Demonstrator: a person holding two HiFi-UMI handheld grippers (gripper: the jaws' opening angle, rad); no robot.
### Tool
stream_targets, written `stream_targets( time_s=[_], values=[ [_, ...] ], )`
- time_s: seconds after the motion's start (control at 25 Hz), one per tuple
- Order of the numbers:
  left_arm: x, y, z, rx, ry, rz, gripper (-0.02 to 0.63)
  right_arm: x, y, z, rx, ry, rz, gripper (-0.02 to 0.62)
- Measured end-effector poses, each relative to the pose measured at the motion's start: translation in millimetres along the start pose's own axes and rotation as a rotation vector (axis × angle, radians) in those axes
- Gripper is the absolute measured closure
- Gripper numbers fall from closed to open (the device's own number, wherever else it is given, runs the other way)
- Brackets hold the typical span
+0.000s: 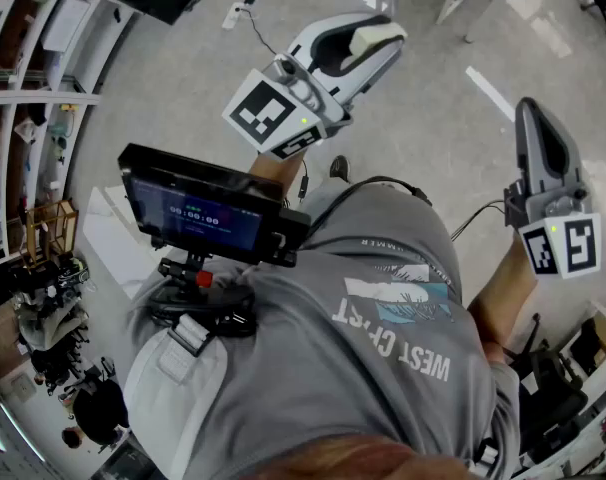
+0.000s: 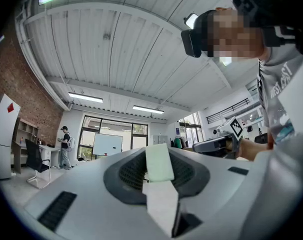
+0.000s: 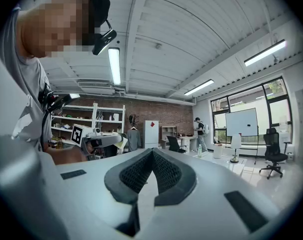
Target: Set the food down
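**Q:** What condition is noted for the left gripper?

**A:** It is raised in front of the grey shirt, at the far side of the head view, and is tilted slightly upward. Its jaws are clamped on a pale food piece. The piece is seated between the dark pads, near the jaw tips.

**Q:** Where is the food located?

**A:** It is carried in the air above the grey floor and is supported by the left gripper alone. It is not yet set down.

**Q:** What condition is noted for the right gripper?

**A:** It is held level at the right, well apart from the left gripper. In the right gripper view its jaws are seen pressed together at the tips, and nothing is held between them.

**Q:** What else is registered in the scene?

**A:** A monitor is mounted on a rig at the person's chest, near and to the left. Shelves are seen at the far left. In the left gripper view, a whiteboard is seen by the far windows.
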State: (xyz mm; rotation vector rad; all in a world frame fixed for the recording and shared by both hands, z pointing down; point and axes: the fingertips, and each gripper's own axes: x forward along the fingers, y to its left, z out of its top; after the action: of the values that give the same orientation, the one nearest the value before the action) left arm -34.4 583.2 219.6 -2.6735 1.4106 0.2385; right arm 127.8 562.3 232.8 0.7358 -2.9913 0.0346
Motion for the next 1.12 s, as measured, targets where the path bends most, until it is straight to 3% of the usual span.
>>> stream_targets(
  time_s=[0.36, 0.88, 1.12],
  values=[
    [23.3, -25.9, -9.8, 0.021, 0.016, 0.005, 0.500, -25.3, -20.6, -5.2, 0.005, -0.030, 0.001, 0.592],
    [47.5, 8.4, -27.9, 0.021, 0.025, 0.002, 0.500, 15.6, -52.8, -6.1, 0.027, -0.087, -0.031, 0.578],
    [59.2, -2.7, -22.6, 0.025, 0.012, -0.030, 0.500, 1.6, -61.3, -4.1, 0.025, -0.102, -0.073, 0.580]
  ],
)
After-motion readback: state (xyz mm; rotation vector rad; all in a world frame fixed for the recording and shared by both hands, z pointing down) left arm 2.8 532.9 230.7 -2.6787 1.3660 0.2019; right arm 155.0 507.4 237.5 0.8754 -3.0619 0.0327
